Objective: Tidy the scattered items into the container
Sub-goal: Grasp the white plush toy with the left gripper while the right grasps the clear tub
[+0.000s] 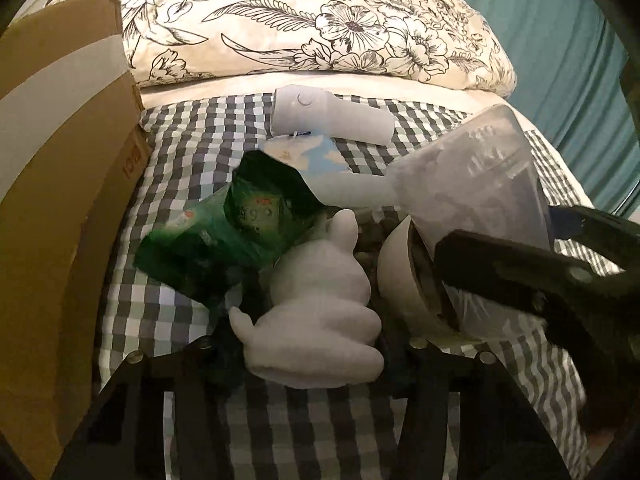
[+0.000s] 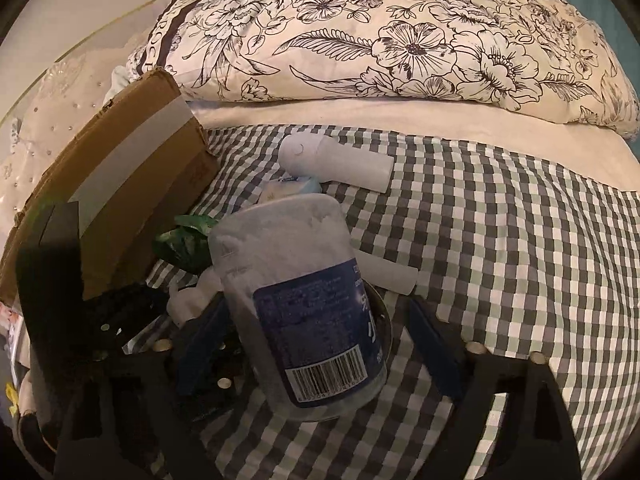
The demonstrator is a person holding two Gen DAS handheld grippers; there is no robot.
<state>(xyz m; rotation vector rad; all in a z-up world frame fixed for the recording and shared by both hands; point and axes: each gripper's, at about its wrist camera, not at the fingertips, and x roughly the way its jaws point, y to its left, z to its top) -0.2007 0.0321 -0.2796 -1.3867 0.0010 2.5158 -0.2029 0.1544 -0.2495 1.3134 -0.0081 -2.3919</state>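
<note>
My left gripper (image 1: 316, 344) squeezes the white plush toy (image 1: 320, 320); my right gripper (image 2: 316, 344) straddles the clear jar (image 2: 296, 300), pads apart. I'll close squarely, then lift toward the cardboard box (image 1: 60, 200) at nine o'clock.

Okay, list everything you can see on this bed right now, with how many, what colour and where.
cardboard box: one, brown, left
quilt: one, cream floral, far end
sheet: one, grey-green checked, under everything
handheld device: one, white, near quilt
tissue pack: one, light blue, middle
snack bag: one, green, beside box
plush toy: one, white, near
jar: one, clear, blue label, near
tube: one, white, behind jar
left tool: black, astride plush toy
right tool: black, astride jar
</note>
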